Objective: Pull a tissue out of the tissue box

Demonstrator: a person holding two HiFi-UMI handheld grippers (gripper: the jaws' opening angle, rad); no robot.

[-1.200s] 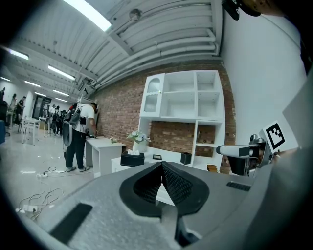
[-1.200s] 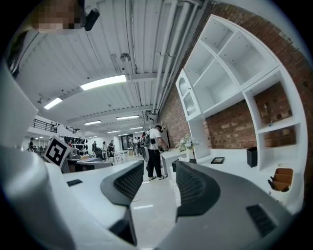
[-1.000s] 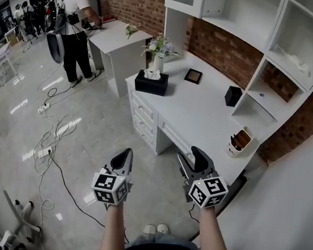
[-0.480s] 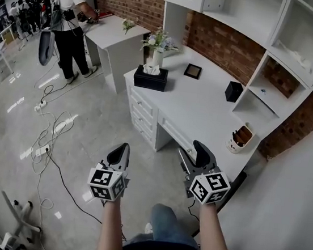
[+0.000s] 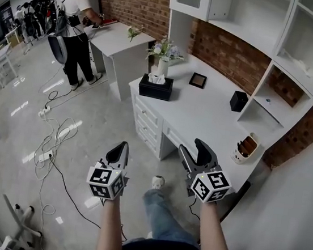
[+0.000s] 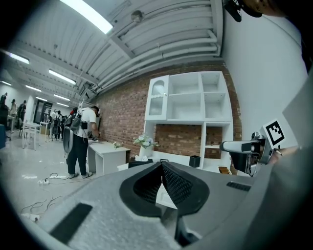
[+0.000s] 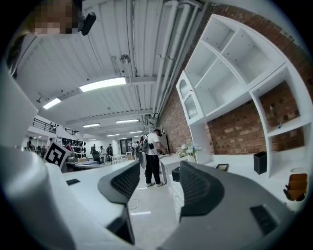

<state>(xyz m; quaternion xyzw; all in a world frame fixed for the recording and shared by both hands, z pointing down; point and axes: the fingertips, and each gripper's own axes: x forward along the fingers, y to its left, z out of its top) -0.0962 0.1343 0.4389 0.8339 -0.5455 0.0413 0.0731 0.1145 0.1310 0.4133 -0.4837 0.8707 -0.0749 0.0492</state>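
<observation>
- A white desk [image 5: 208, 120] stands against a brick wall [image 5: 235, 52].
- On the desk are a vase of flowers [image 5: 164, 57], a small picture frame [image 5: 196, 80] and a black cup [image 5: 238, 101].
- A person [image 5: 77, 17] stands at a second table [image 5: 120, 34].
- Cables [image 5: 57, 132] trail over the floor [image 5: 101, 111].

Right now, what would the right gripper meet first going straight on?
Nothing near: the open right gripper aims along the white desk, left of the black tissue box, towards a distant white-shirted person. Depth is unclear.
</observation>
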